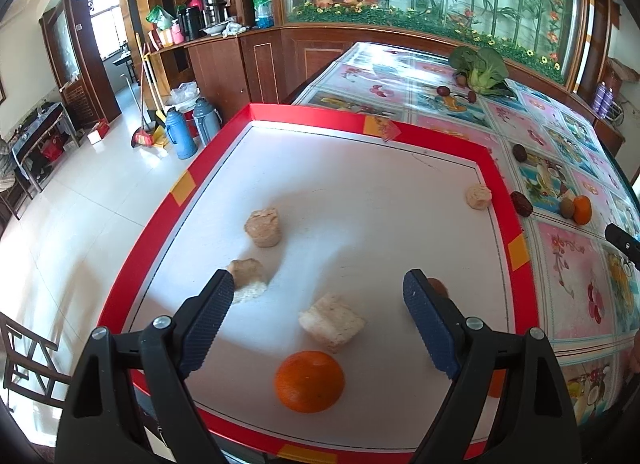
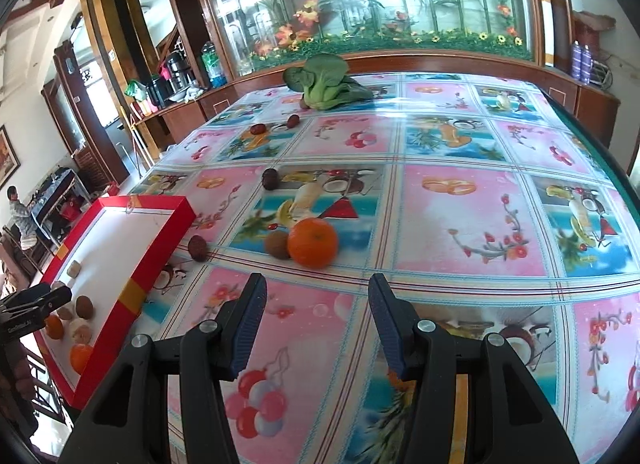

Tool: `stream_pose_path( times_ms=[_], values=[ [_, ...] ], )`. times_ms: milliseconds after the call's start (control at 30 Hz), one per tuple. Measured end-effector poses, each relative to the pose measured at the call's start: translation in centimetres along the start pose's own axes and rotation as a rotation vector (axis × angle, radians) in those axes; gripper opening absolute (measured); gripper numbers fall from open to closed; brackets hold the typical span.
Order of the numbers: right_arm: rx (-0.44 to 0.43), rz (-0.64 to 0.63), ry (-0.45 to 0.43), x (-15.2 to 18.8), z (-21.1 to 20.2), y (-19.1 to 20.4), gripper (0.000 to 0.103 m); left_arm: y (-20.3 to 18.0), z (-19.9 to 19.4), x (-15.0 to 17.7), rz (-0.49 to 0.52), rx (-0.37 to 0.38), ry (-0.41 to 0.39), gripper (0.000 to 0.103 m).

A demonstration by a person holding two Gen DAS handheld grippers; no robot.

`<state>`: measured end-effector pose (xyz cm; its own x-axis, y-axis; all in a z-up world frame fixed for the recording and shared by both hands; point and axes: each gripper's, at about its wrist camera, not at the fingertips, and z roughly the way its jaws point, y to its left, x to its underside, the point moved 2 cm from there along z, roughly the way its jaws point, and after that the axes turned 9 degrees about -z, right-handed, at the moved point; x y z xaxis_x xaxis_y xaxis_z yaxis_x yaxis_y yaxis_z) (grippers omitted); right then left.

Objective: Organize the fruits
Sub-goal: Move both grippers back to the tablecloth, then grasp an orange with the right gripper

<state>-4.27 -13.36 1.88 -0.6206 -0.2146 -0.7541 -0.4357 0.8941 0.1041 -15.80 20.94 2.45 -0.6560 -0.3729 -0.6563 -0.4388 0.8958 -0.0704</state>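
Note:
A red-rimmed white tray (image 1: 496, 168) (image 2: 132, 292) lies at the table's left edge. In it are an orange (image 1: 309, 381), several beige cake pieces (image 1: 263, 227) and a brown fruit (image 1: 438, 287) partly hidden behind my left finger. My left gripper (image 1: 318, 288) is open and empty above the tray's near part. My right gripper (image 2: 317, 292) is open and empty over the tablecloth, just short of an orange (image 2: 313, 242) and a small brown fruit (image 2: 277, 245) touching it. Dark red dates (image 2: 197, 248) (image 2: 270, 178) lie scattered on the cloth.
A leafy green vegetable (image 2: 326, 84) lies at the table's far side with more dates (image 2: 258, 129) near it. The flowered tablecloth (image 2: 460, 224) covers the table. The floor with flasks (image 1: 180, 132) and a broom lies left of the tray. A second orange (image 2: 80, 357) sits in the tray.

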Motion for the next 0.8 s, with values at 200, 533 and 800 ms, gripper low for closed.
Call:
stream_pose_path(
  times_ms=[200, 533, 800],
  values=[
    [-0.002, -0.006, 0.000, -0.6, 0.6, -0.1, 0.053, -2.7, -1.0, -0.6, 0.049, 0.031, -0.032, 0.087],
    [-0.045, 0.017, 0.023, -1.6, 2.2, -0.5, 0.052, -10.1, -1.9, -0.6, 0.194, 0.114, -0.055, 0.087],
    [-0.056, -0.014, 0.038, -2.5, 3.7, -0.1, 0.052, -13.9, -2.4, 0.4, 0.271, 0.143, -0.047, 0.087]
  ],
)
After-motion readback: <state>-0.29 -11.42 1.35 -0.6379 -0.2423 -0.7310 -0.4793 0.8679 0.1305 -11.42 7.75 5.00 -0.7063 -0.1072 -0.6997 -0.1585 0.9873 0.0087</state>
